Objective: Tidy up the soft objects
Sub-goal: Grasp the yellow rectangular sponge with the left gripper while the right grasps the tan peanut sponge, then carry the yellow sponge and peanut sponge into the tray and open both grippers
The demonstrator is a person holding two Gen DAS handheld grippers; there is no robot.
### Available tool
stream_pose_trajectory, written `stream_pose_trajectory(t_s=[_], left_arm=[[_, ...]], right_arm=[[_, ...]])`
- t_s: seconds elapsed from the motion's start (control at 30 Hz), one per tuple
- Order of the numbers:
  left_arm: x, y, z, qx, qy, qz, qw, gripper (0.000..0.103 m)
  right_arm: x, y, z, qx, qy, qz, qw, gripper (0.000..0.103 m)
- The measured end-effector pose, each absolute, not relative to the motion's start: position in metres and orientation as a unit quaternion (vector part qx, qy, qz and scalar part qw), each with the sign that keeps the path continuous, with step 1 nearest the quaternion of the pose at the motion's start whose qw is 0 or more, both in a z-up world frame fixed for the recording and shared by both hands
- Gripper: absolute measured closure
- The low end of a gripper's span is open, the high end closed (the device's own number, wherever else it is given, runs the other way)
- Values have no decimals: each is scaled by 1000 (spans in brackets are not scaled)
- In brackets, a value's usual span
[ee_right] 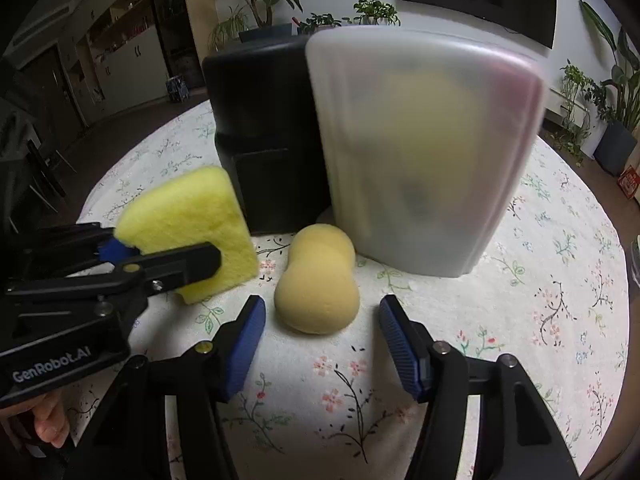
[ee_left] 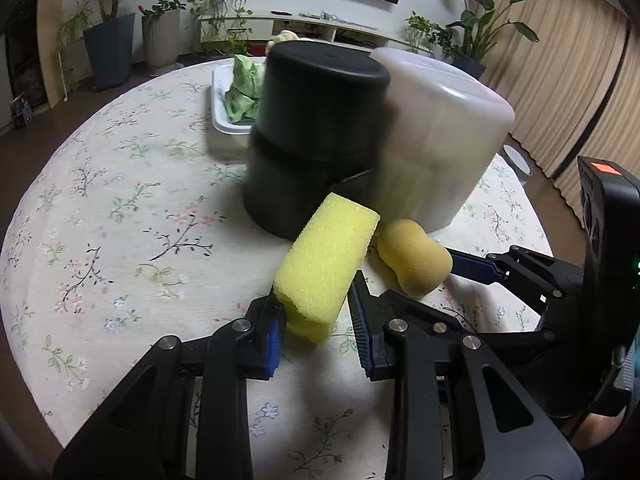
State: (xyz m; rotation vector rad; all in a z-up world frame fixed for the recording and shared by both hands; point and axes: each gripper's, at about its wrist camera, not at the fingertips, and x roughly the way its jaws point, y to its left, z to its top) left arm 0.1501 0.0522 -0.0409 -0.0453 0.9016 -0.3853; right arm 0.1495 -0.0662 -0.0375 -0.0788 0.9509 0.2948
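My left gripper [ee_left: 316, 316] is shut on a yellow rectangular sponge [ee_left: 324, 264] and holds it tilted above the table; it also shows in the right wrist view [ee_right: 192, 232]. An orange peanut-shaped sponge [ee_right: 318, 280] lies on the tablecloth in front of a black bin [ee_right: 260, 128] and a translucent white bin [ee_right: 424, 152]. My right gripper [ee_right: 322, 338] is open, its fingers on either side of the near end of the orange sponge, not touching it. Yellowish shapes show faintly through the white bin.
A white tray [ee_left: 218, 116] with a green cloth [ee_left: 244, 88] sits behind the black bin [ee_left: 312, 136]. The round table has a floral tablecloth [ee_left: 120, 208]. Potted plants and a low shelf stand beyond the table.
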Motion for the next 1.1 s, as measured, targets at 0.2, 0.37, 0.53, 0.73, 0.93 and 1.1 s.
stream_pose_trajectory(t_s=[0.2, 0.37, 0.53, 0.73, 0.93, 1.1], left_arm=[[148, 53, -40, -19, 430, -176, 885, 76], [149, 56, -39, -18, 428, -168, 888, 76], [148, 57, -40, -14, 426, -162, 890, 77], [146, 59, -39, -12, 424, -155, 892, 77], [144, 62, -38, -13, 421, -145, 896, 77], [142, 64, -38, -12, 418, -137, 898, 77]], right_arm=[[152, -57, -38, -50, 448, 142, 881, 63], [146, -65, -36, -39, 448, 148, 881, 66], [129, -78, -31, -40, 440, 153, 884, 67], [116, -107, -20, -29, 436, 141, 889, 67], [110, -138, -12, -10, 429, 116, 896, 67], [105, -170, -12, 12, 429, 90, 899, 67]])
